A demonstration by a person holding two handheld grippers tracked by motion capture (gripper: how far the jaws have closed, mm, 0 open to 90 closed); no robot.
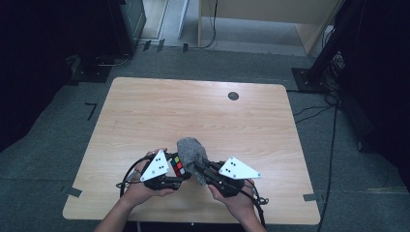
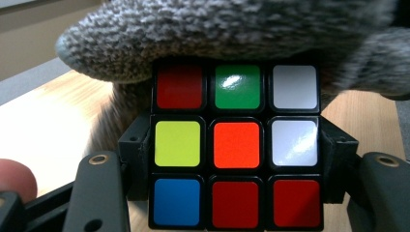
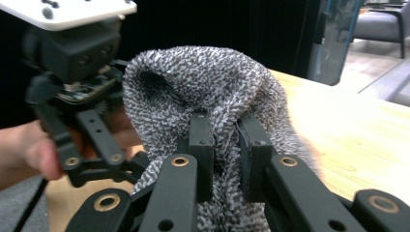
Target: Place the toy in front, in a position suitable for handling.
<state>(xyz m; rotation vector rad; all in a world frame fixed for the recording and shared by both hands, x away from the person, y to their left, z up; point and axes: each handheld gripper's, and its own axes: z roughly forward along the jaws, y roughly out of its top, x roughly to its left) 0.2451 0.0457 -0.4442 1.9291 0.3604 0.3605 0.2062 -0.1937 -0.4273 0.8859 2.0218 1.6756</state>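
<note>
While the left gripper (image 1: 180, 170) kept its jaws clamped on either side of a colourful puzzle cube (image 2: 235, 145), the right gripper (image 1: 200, 166) had its jaws pinched nearly together on a fold of a grey knitted cloth (image 3: 203, 92). Both were held low over the near edge of the wooden table (image 1: 193, 116), between the person's two hands, with the cloth draped over the top of the cube and touching it. From the left gripper view, the cloth (image 2: 232, 34) overhung the cube's upper row of tiles, while the facing side with its red, green, white, yellow, orange and blue squares was wholly uncovered. By my judgement the covering or wiping was only begun: the top was reached, but the front and lower parts remained to be done.
</note>
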